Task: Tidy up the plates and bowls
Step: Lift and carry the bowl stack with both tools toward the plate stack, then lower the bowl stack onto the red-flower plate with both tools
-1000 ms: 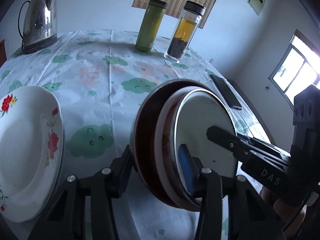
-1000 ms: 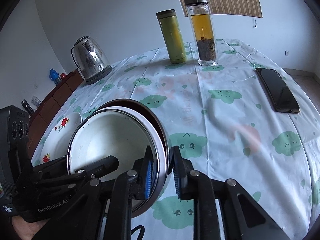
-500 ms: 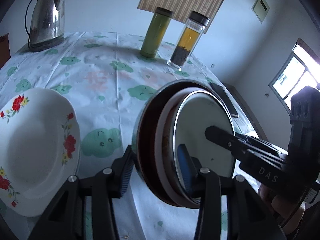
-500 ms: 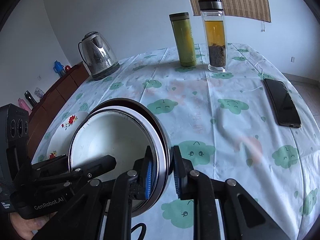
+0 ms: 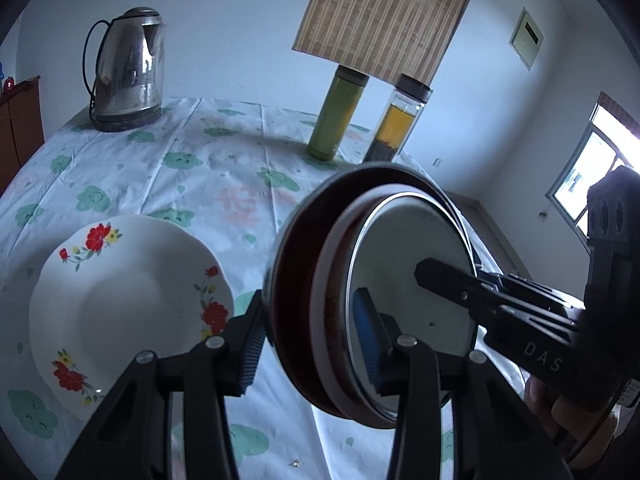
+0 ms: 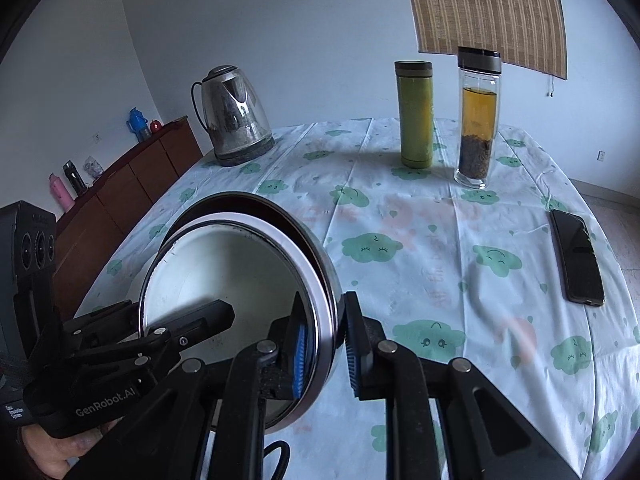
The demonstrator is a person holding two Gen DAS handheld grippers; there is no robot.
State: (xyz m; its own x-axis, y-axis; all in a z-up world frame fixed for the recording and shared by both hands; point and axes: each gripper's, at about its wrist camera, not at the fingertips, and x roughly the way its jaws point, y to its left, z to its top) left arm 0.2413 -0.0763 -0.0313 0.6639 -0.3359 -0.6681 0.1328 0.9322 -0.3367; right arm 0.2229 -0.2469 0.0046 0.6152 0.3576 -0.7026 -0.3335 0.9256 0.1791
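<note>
A stack of nested bowls (image 5: 408,248) hangs tilted above the table: a steel outer bowl with a dark red inside, a white-rimmed one, and a white enamel bowl innermost. My left gripper (image 5: 310,340) is shut on the stack's near rim, one finger outside and the blue pad inside. From the opposite side my right gripper (image 6: 326,344) clamps the rim of the stack (image 6: 224,272) the same way. Each view shows the other gripper reaching into the inner bowl: the right gripper (image 5: 444,276) and the left gripper (image 6: 180,312). A white floral plate (image 5: 120,300) lies on the table at the left.
On the cloud-print tablecloth (image 5: 200,168) stand a steel kettle (image 5: 128,68) at the back left, and a green flask (image 5: 336,116) and a glass tea bottle (image 5: 400,120) at the back. A dark phone (image 6: 578,256) lies near the right edge. A wooden sideboard (image 6: 120,208) lines the left wall.
Both grippers have risen together with the stack of bowls held between them. The table, the plate and the bottles now sit lower and farther off in both views.
</note>
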